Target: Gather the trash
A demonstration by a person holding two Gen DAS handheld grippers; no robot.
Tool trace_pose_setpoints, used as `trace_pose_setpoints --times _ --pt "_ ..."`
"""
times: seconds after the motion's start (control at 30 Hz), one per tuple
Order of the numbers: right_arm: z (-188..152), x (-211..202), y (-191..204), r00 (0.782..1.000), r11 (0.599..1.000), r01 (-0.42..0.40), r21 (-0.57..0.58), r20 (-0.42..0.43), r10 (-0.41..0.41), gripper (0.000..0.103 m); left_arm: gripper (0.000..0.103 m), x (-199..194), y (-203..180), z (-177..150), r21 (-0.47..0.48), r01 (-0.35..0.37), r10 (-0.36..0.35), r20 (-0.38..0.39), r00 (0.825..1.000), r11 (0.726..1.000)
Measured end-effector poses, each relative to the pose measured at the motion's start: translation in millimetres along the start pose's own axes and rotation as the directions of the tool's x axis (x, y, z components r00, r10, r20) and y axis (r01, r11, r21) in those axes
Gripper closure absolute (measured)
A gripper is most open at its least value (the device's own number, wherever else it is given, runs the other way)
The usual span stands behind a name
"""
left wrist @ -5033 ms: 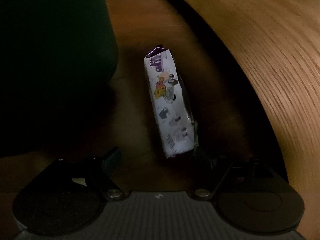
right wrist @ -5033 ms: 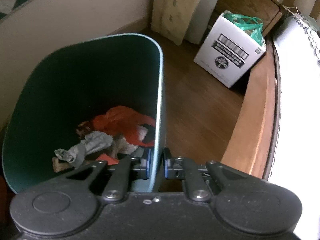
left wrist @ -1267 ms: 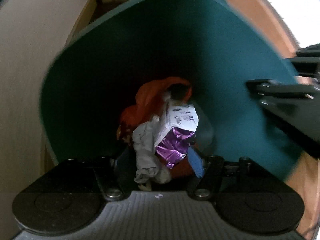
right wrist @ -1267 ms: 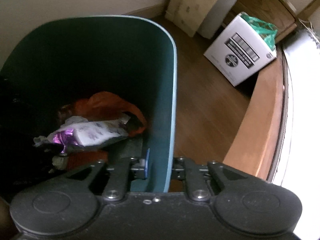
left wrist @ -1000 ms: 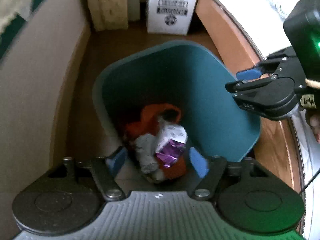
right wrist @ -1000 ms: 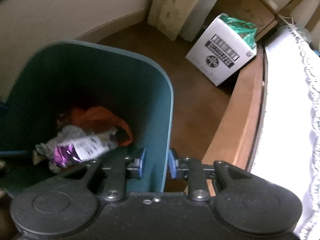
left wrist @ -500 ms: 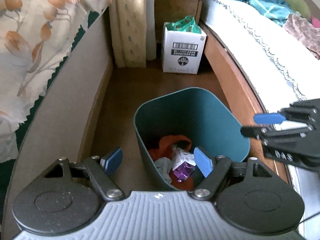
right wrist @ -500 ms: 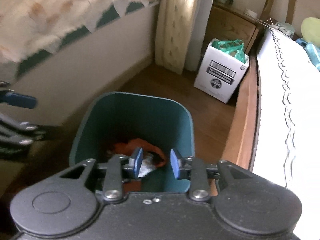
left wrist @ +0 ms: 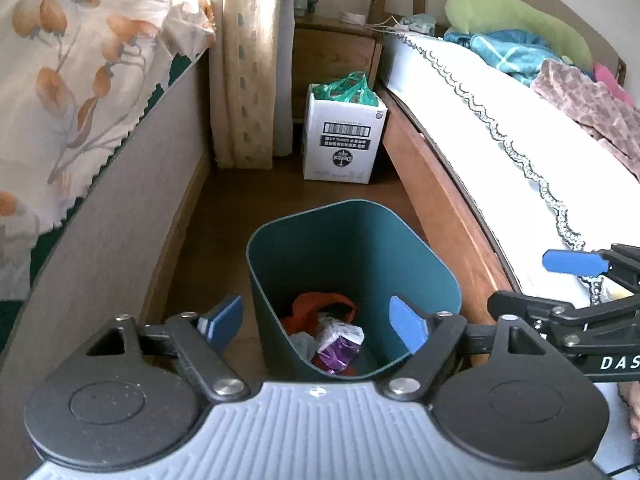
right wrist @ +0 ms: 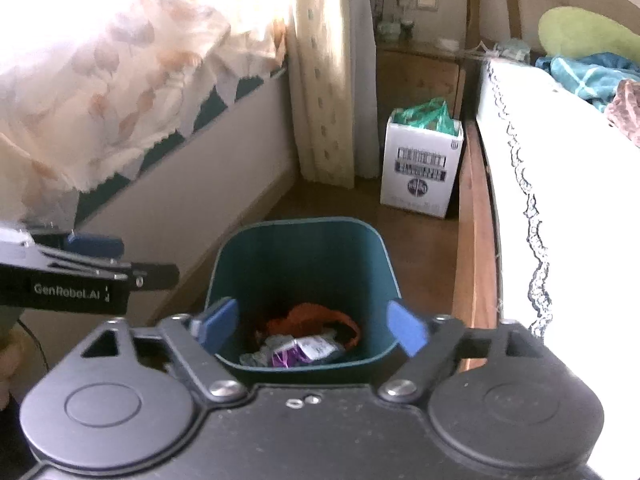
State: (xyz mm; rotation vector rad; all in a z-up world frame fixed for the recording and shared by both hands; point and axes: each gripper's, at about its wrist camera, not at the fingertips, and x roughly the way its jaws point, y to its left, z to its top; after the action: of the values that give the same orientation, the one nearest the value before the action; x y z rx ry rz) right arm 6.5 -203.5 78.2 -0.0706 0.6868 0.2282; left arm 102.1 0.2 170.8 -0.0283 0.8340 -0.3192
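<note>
A dark green trash bin (left wrist: pixel 312 240) stands on the wooden floor between two beds; it also shows in the right wrist view (right wrist: pixel 304 248). Inside lie a white and purple wrapper (left wrist: pixel 340 342), an orange bag (left wrist: pixel 316 306) and grey crumpled trash. The wrapper (right wrist: pixel 304 350) shows in the right wrist view too. My left gripper (left wrist: pixel 318 326) is open and empty, high above the bin. My right gripper (right wrist: pixel 310 326) is open and empty, also above the bin. Each gripper appears in the other's view, apart from the bin.
A white cardboard box (left wrist: pixel 344 140) with a green bag stands on the floor beyond the bin. A wooden bed frame (left wrist: pixel 440 200) with a white lace-edged cover runs along the right. A bed with a floral cover (left wrist: pixel 80 80) is on the left. A curtain (left wrist: pixel 248 60) hangs behind.
The left gripper dropped the wrapper into the bin and rose. The right gripper let go of the bin's rim, opened wide and lifted away. Both now look down from higher up.
</note>
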Motion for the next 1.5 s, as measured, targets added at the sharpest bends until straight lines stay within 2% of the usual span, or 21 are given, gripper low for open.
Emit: trace_pose_setpoints --times 0.07,0.23,0.37,0.5,0.87,1.5 --pt "-4.4 -3.6 1.8 0.999 1.0 0.008 0.001 0.035 -0.008 0.0 0.022 -0.4 -0.4 -1.9 0.004 0.0 -0.001 0.004 1.0 1.0" --pt "-14.6 -13.4 7.3 0.995 0.999 0.033 0.013 0.094 -0.035 0.0 0.022 1.2 -4.9 -6.8 0.027 -0.004 0.004 0.017 1.0 1.0" --pt "-27.2 -14.4 0.1 0.984 0.997 0.04 0.067 0.172 -0.051 0.0 0.022 2.9 -8.2 -10.5 0.044 -0.011 0.01 0.024 1.0 0.999" --pt "-29.1 -10.3 -3.3 0.979 0.995 0.055 0.079 0.194 -0.069 0.0 0.022 5.7 -8.2 -13.5 0.042 -0.015 0.014 0.016 1.0 0.999" --pt "-33.3 2.6 3.2 0.98 0.993 0.116 0.003 0.162 -0.115 0.0 0.022 7.7 -7.0 -13.1 0.041 0.027 -0.028 0.01 1.0 0.999" --pt "-33.5 7.5 -3.0 0.984 0.991 0.117 0.068 0.128 -0.125 0.0 0.022 6.7 -10.0 -15.0 0.061 0.06 -0.06 0.009 0.998 0.996"
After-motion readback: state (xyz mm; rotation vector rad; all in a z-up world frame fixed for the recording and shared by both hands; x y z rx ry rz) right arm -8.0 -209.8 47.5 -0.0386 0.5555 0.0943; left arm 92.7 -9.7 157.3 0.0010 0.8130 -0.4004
